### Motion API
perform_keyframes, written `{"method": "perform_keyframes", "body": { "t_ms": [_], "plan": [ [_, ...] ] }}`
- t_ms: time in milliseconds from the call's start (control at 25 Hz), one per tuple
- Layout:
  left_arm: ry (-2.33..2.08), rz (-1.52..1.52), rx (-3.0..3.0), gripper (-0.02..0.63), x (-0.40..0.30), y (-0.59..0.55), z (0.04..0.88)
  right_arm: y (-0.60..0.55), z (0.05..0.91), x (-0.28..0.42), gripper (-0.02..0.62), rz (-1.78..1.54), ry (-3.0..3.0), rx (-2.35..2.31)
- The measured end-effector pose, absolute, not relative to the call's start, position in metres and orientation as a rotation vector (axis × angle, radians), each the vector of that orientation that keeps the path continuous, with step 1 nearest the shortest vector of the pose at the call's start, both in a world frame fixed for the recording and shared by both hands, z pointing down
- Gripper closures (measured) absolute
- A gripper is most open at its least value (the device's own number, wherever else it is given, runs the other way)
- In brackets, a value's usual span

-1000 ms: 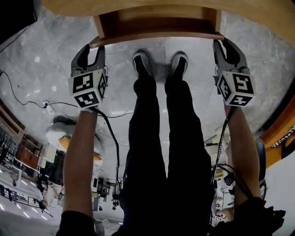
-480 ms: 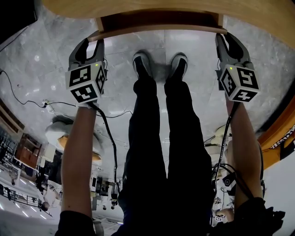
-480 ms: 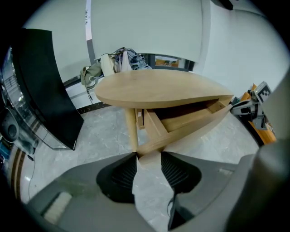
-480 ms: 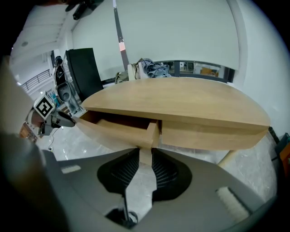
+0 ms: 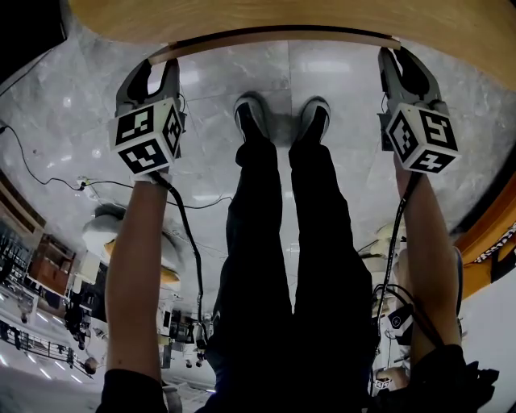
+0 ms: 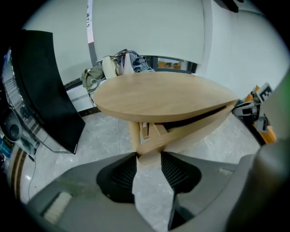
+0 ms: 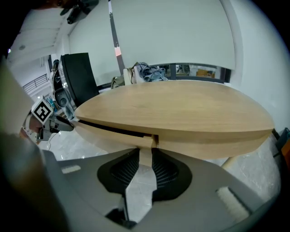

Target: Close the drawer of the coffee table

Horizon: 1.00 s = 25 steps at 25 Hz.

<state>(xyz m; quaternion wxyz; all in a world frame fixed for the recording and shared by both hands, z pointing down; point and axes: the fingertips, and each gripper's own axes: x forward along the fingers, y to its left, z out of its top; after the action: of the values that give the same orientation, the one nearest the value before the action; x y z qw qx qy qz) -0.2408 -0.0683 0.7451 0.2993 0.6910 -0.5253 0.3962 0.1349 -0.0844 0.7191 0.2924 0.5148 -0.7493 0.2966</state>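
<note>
Drawer front (image 7: pixel 118 137) lies along the top edge of the head view as a thin curved band. It is tucked almost fully under the wooden table (image 5: pixel 242 14), with only a dark slit between band and top. The drawer looks nearly home, so only the last bit of travel seems to be left.

The left tool (image 6: pixel 148 156), at the upper left of the head view, is closed on the band's left end, and wood fills the gap between its ribbed pads. The right tool (image 7: pixel 145 152), at the upper right, pinches the other end in the same way, in a narrower gap.

The likeliest trouble is a jam. Both tools grip the very corners, so their tips reach the table's rim together with the band. They could strike the rim or wedge under it before the drawer seats. If one hand pushed ahead of the other, the drawer could twist in its runners and bind, with one corner left proud. Each grip is on a thin edge near the pad tips, so a downward pull could slide a tool off the wood.

Further down the head view, the person's shoes (image 5: pixel 251 113) stand on the marble floor (image 5: pixel 81 113), close under the table. A cable (image 5: pixel 189 242) trails from the left tool past the legs, where a step forward could snag it.
</note>
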Motion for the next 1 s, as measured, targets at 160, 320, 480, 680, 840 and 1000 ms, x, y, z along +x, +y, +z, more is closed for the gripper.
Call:
{"method": "perform_keyframes", "body": {
  "t_ms": [160,320,480,680,840,1000],
  "plan": [
    [-1.408,1.050,1.845,0.430,-0.240,-0.078,0.745,-0.093,0.720,0.136,0.506,0.788,-2.019,1.418],
    [-1.431,1.034,1.855,0.430,-0.246,-0.088,0.740,-0.103,0.713,0.130,0.506,0.766,-2.050,1.513],
    [-1.458,1.019,1.868,0.430,-0.247,-0.098,0.738,-0.112,0.710,0.130,0.506,0.731,-2.075,1.583],
    [-1.471,1.017,1.881,0.430,-0.244,-0.100,0.737,-0.112,0.710,0.133,0.505,0.696,-2.091,1.604],
    [-1.476,1.025,1.885,0.430,-0.246,-0.103,0.740,-0.114,0.714,0.131,0.506,0.686,-2.090,1.601],
    [-1.475,1.037,1.896,0.430,-0.245,-0.106,0.742,-0.117,0.716,0.132,0.506,0.690,-2.088,1.594]
  ]
}}
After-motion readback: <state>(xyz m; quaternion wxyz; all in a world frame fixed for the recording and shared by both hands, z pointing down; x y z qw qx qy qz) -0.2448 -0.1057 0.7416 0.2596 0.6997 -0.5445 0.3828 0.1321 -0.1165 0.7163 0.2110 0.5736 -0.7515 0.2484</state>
